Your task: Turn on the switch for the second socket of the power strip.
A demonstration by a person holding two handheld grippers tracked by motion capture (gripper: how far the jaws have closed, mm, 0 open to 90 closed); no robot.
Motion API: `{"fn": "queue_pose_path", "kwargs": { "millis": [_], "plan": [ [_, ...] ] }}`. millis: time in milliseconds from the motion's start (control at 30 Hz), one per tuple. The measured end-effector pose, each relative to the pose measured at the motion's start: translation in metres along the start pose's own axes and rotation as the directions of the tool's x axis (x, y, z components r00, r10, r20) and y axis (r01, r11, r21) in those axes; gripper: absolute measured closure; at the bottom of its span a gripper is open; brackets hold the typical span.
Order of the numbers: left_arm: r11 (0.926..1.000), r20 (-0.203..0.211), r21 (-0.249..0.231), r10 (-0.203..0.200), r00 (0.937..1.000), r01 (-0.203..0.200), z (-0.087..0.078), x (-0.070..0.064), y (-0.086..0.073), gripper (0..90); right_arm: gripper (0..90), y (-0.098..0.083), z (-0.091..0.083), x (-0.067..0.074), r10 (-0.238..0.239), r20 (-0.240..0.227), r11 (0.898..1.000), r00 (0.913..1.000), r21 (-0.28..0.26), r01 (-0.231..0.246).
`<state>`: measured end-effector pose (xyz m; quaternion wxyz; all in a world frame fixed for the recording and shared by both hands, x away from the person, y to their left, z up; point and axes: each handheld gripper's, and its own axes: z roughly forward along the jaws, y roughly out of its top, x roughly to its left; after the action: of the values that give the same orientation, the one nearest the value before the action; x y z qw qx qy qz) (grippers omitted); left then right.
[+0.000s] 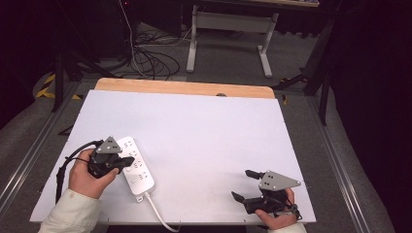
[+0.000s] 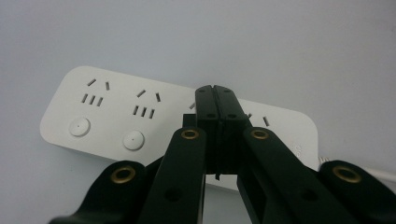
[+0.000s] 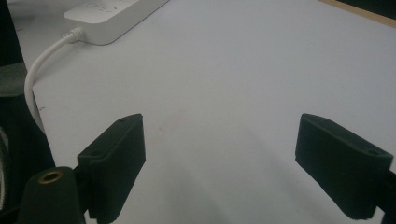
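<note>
One power strip [image 2: 140,116], partly hidden behind the closed left tool [image 2: 216,100].

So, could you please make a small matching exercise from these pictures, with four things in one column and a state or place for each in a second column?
Things:
1. left gripper
2. right gripper
3. power strip
4. white cable

States or places:
A. jaws wide open, nothing between them
B. runs off the table's near edge
C. jaws shut, above the sockets
D. lies flat near the table's left side

Pairs: 1-C, 2-A, 3-D, 4-B
</note>
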<state>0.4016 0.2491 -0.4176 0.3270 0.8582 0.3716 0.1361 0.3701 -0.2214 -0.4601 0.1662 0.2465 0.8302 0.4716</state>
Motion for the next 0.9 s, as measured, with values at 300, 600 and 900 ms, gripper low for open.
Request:
{"fn": "queue_pose_path", "kwargs": {
  "millis": [300, 600, 900],
  "plan": [
    [0.9995, -0.01, -0.028, 0.013, 0.9999, -0.013, -0.005, -0.003, 0.002, 81.6, 16.7, 0.0, 0.0, 0.0, -0.002, 0.002, 1.0, 1.0, 0.003, 0.002],
    [0.9874, -0.021, -0.136, 0.078, 0.9967, -0.081, -0.014, -0.012, 0.002, 52.3, 16.7, 0.0, -0.001, 0.001, -0.003, 0.0, 1.0, 1.0, -0.003, 0.003],
    [0.9514, -0.02, -0.303, 0.052, 0.9985, -0.055, -0.03, -0.014, -0.002, 22.8, 16.7, 0.0, -0.002, 0.0, -0.003, 0.002, 1.0, 1.0, -0.004, 0.003]
  ]
}}
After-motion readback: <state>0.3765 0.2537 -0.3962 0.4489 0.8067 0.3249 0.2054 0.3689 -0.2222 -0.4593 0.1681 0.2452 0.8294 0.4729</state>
